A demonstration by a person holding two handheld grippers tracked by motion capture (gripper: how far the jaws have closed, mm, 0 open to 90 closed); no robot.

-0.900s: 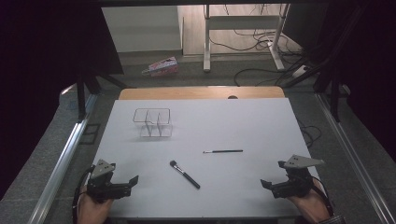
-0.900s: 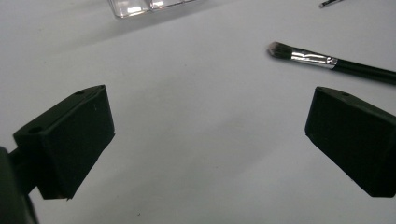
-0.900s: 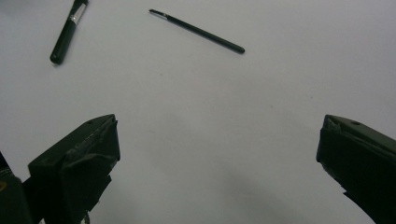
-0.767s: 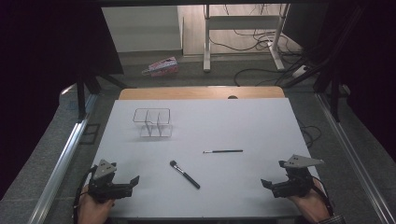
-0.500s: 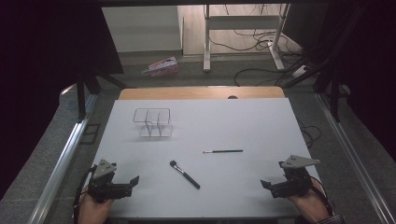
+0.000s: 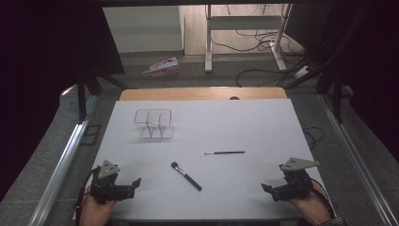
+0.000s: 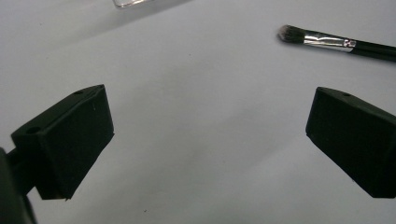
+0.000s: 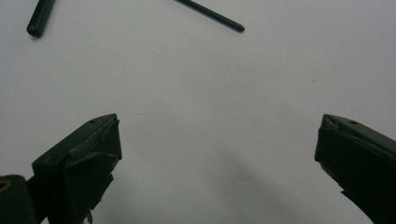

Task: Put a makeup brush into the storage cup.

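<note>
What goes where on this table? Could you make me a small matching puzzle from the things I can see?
Things:
1. clear organizer
2. thick makeup brush
3. thin brush
4. right tool

Places:
A. near right corner, jaws open
B. near middle of the table, lying diagonally
C. far left of the white table
D. lying crosswise, right of centre

Pairs: 1-C, 2-B, 3-D, 4-A

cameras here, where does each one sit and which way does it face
High view: above the person's side of the table, facing forward and down; both hands show at the bottom with the left gripper and right gripper, plus a clear organizer.
Left gripper view: rides the left gripper, looking between its open jaws at the thick brush.
Right gripper view: rides the right gripper, jaws open, facing the thin brush.
Shared: the white table, both brushes.
</note>
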